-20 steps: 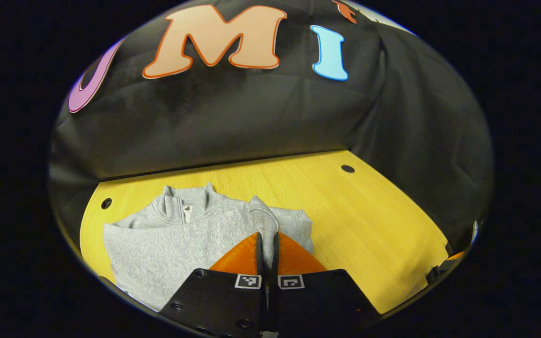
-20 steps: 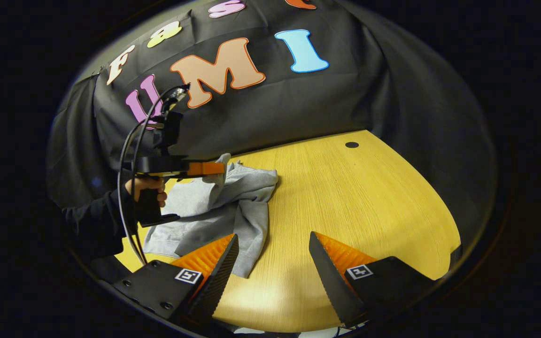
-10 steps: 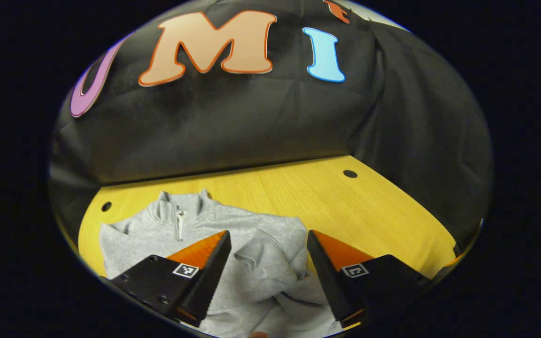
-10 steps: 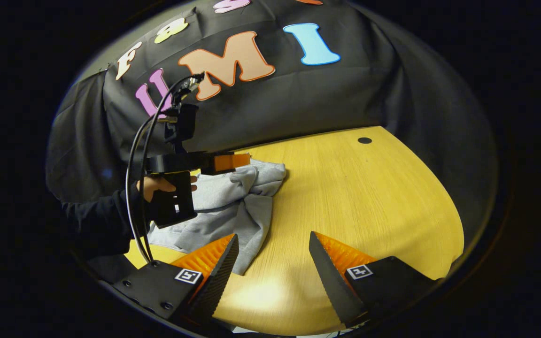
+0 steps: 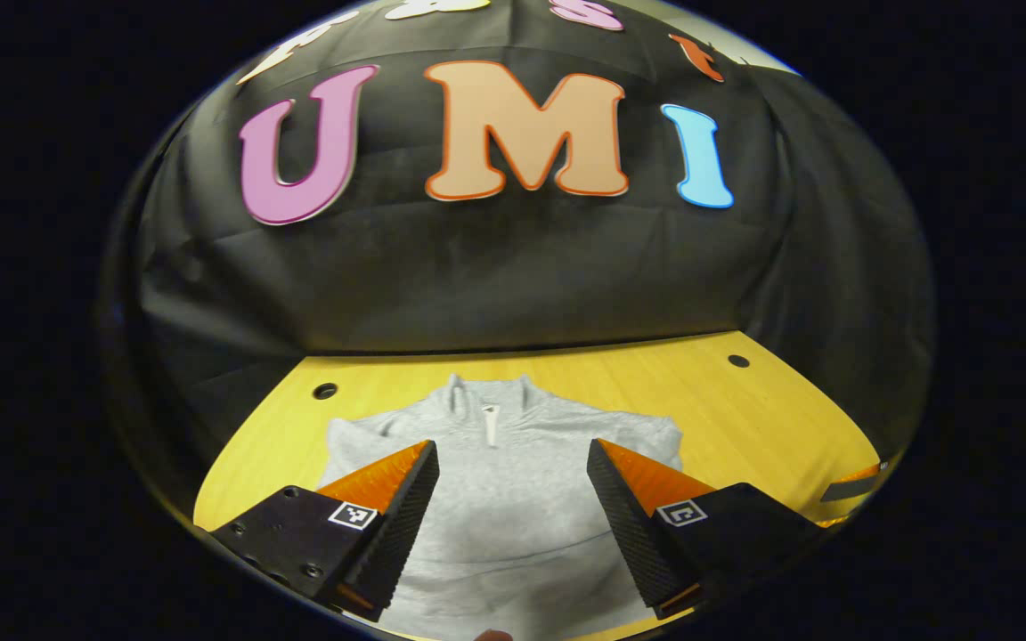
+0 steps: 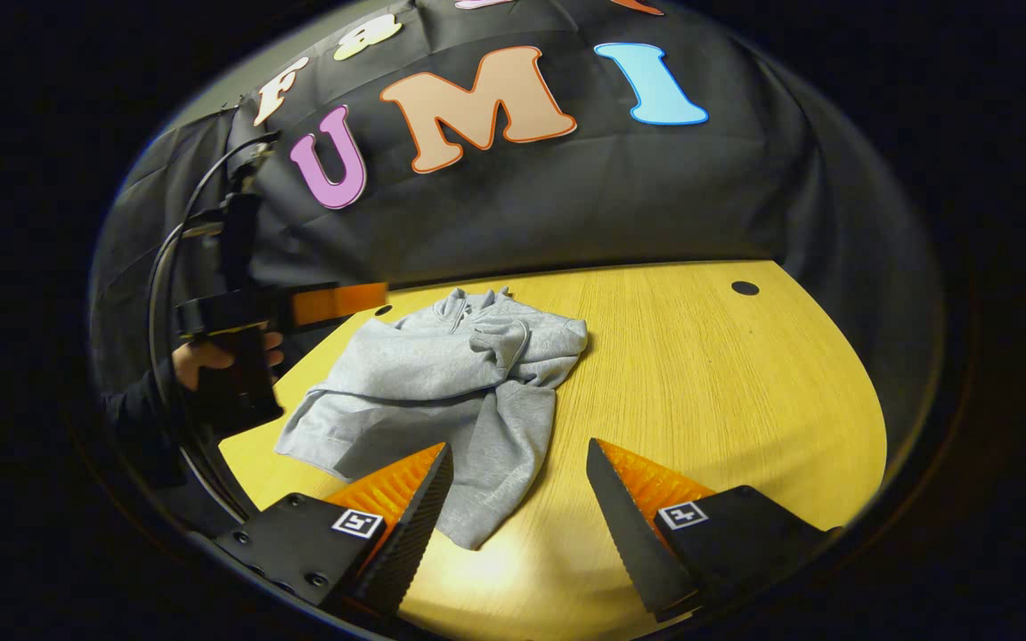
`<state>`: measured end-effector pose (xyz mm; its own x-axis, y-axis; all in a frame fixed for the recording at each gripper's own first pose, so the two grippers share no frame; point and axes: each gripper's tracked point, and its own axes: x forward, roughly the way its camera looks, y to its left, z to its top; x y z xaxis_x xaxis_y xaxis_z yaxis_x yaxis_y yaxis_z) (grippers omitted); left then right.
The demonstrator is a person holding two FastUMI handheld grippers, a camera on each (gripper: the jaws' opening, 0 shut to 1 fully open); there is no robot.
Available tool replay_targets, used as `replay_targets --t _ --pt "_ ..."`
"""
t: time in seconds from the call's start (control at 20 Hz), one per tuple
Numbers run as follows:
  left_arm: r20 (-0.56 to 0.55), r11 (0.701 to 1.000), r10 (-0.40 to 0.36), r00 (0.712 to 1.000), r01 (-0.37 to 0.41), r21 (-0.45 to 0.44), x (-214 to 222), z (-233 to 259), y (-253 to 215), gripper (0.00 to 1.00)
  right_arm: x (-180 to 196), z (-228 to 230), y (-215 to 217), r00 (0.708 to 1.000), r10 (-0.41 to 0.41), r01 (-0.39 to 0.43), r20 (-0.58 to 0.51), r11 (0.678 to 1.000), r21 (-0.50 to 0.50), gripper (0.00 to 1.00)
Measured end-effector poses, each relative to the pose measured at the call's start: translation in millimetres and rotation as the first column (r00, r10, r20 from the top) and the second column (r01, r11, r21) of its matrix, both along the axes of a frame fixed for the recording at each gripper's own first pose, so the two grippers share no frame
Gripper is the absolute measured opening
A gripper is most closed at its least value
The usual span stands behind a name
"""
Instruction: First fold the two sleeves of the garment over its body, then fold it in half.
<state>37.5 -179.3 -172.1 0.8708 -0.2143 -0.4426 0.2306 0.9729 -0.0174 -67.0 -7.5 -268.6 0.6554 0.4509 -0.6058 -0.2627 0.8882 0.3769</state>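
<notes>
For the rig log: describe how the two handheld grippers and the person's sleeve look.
Each gripper, left gripper and right gripper, has black bodies bearing small square black-and-white markers and wedge-shaped, serrated fingers. Black cables loop from the left one. The sleeve is dark.

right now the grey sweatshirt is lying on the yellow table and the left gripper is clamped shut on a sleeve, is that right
Not quite. The grey sweatshirt does lie on the yellow table, but the left gripper is not clamped on a sleeve: the left gripper view shows its two fingers spread wide apart with nothing between them, above the sweatshirt's body. The right gripper view shows it held off to the side of the sweatshirt.
</notes>
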Motion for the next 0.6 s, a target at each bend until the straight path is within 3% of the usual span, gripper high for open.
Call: replay_targets --t 0.3,0.6 --pt "-0.096 0.995 0.088 0.991 -0.084 0.05 -39.1 -35.3 114.3 0.98 0.6 -14.0 26.0 1.0 -0.007 0.007 -0.005 0.996 -0.087 0.96" --pt "-0.204 0.992 0.118 0.972 -0.105 0.073 -79.9 -84.5 175.0 0.98 -4.2 -32.2 35.5 0.999 -0.029 0.022 -0.041 0.987 -0.161 0.96"
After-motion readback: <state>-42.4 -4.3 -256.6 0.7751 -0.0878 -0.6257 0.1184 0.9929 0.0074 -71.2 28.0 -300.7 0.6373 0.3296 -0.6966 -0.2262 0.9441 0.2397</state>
